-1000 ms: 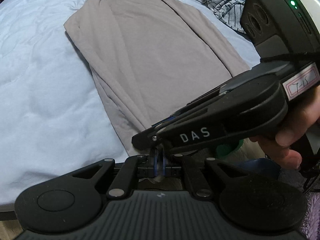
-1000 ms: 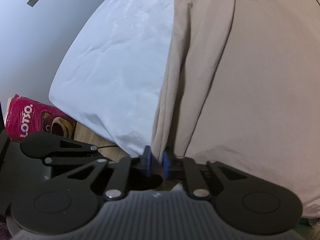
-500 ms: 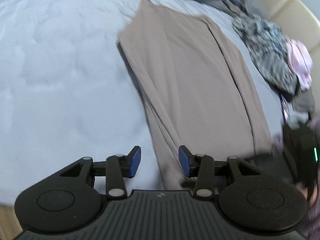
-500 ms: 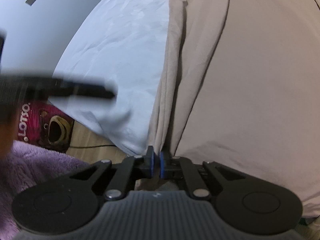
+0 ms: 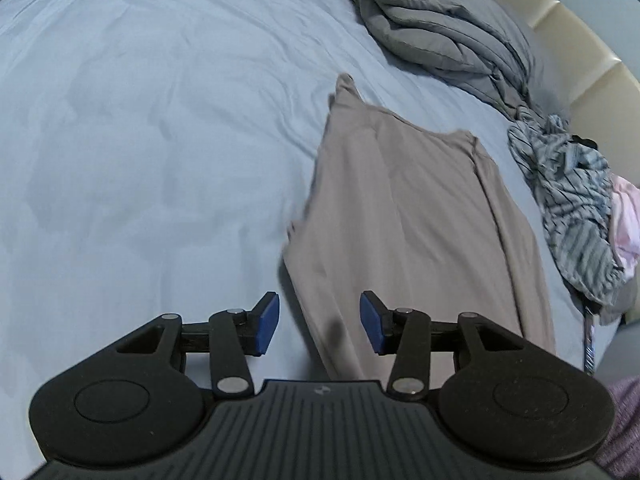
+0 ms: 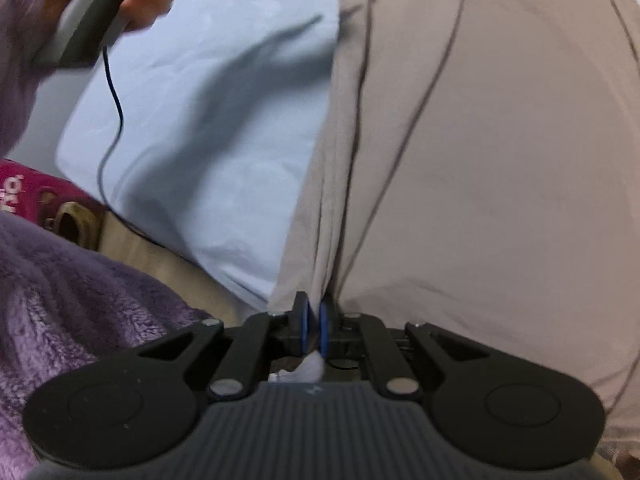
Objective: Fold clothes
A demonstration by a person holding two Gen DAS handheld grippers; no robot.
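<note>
Beige garment (image 6: 480,160) (hem, seemingly) pinched by right gripper (image 6: 313,326); left gripper (image 5: 319,322) spread.

Black tongs (image 5: 319,324), blue pads (image 5: 267,322), silver pivot screws; fuzzy purple sleeve (image 6: 68,292); black cable (image 6: 110,120).

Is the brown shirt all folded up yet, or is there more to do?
Not yet. The beige shirt already lies as a long narrow strip on the blue sheet, sides tucked in. The right gripper pinches its near corner, while the left gripper has just been opening, nothing between its pads. It isn't folded end to end yet, and the striped clothes wait.
</note>
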